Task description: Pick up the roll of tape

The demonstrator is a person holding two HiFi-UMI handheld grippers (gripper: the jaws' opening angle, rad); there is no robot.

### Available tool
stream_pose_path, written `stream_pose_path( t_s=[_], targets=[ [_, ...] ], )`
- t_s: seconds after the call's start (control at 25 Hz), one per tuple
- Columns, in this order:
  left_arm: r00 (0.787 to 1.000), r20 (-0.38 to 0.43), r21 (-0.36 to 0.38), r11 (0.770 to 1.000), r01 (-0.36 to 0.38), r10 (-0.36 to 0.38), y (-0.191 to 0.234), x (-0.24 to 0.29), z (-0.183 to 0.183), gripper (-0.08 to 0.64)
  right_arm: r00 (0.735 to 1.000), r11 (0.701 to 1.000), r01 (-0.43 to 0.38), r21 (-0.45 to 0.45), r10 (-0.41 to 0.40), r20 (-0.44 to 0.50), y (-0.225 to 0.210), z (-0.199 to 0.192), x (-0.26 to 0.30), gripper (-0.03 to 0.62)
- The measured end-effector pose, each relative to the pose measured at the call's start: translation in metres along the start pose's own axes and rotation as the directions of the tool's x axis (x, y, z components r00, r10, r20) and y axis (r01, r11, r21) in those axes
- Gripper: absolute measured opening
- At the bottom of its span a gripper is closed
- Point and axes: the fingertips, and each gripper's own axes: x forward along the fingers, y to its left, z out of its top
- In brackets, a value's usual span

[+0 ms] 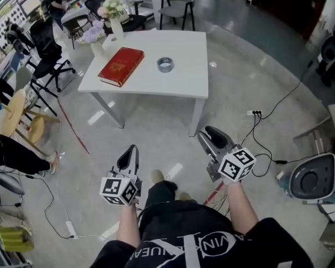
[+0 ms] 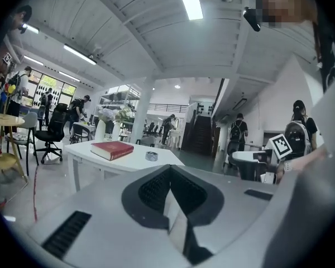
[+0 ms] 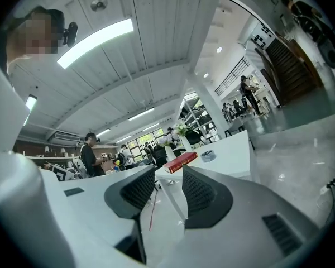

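The roll of tape (image 1: 165, 64) is a small grey ring lying flat on the white table (image 1: 190, 49), to the right of a red book (image 1: 121, 66). Both grippers hang over the floor, well short of the table's near edge. My left gripper (image 1: 132, 151) has its jaws pressed together with nothing between them. My right gripper (image 1: 210, 134) stands open and empty. From the left gripper view the tape (image 2: 151, 156) lies far off beyond the left gripper (image 2: 168, 178). From the right gripper view the tape (image 3: 208, 156) sits by the book (image 3: 181, 162), far past the right gripper (image 3: 168, 190).
Two vases of flowers (image 1: 113, 15) stand at the table's far left corner. Black chairs (image 1: 47, 52) and a wooden stool (image 1: 29, 128) are to the left. Cables and a power strip (image 1: 254, 114) lie on the floor at right, near a white machine (image 1: 315, 176). People stand in the background.
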Motion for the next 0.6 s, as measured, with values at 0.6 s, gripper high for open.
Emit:
stream_pose_path(
  t_s=[0.6],
  targets=[
    [0.992, 0.008, -0.001, 0.992, 0.127, -0.127, 0.095, 0.167, 0.051, 0.003, 0.998, 0.999, 0.053, 0.008, -0.052, -0.025, -0.064, 0.035, 0.160, 0.167]
  ],
)
